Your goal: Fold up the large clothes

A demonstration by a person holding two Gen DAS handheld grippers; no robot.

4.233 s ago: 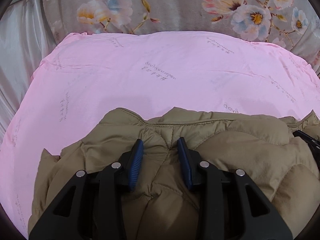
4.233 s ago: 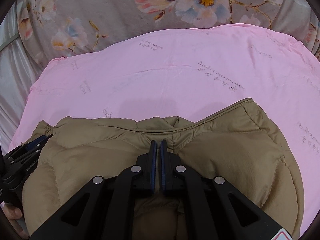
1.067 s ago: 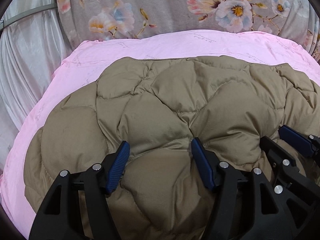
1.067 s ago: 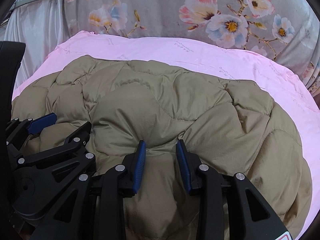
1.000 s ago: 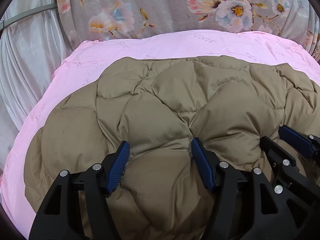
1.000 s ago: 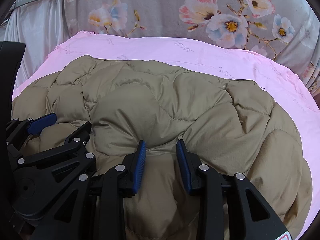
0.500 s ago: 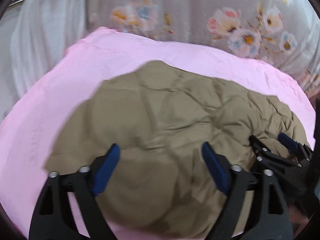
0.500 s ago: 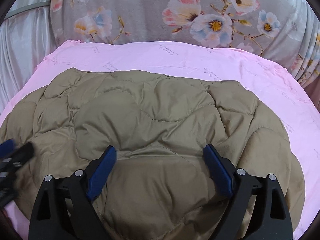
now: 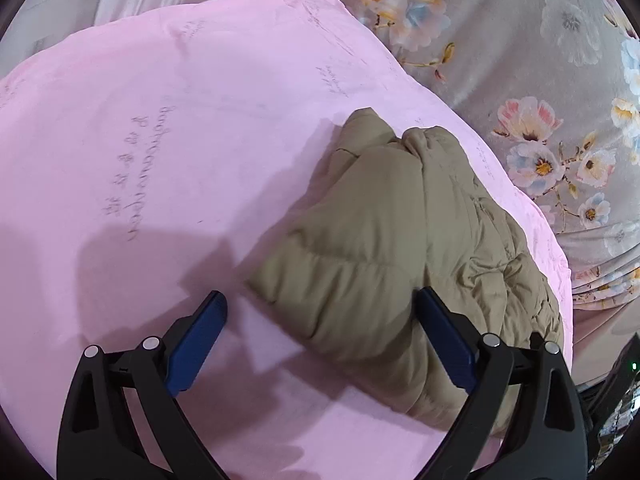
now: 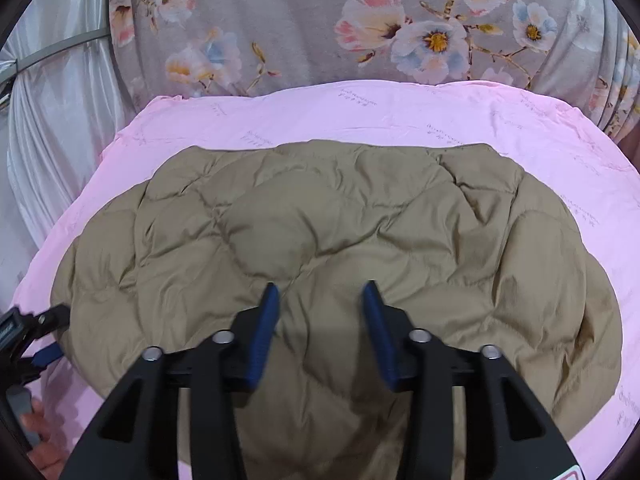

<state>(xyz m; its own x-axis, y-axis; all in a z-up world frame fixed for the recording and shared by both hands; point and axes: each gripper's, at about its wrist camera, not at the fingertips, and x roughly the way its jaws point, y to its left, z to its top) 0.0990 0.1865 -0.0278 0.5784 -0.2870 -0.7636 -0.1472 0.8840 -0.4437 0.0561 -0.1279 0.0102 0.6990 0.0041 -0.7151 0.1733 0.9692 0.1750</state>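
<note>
Pink sheet (image 10: pixel 400 120) is carrying my folded jacket (image 10: pixel 340 220); left gripper (image 9: pixel 320 344) is opening, nothing pinched, right gripper (image 10: pixel 320 320) is closing over jacket fabric.

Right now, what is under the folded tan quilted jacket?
The tan quilted jacket lies on a pink sheet that shows all round it. Whatever lies beneath the jacket's middle, or inside its folds, is covered.

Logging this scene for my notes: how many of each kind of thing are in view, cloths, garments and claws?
Padded khaki jacket: 1
Pink sheet: 1
Floral cloth: 1
Claws: 2, left claw, right claw
Total: 5
</note>
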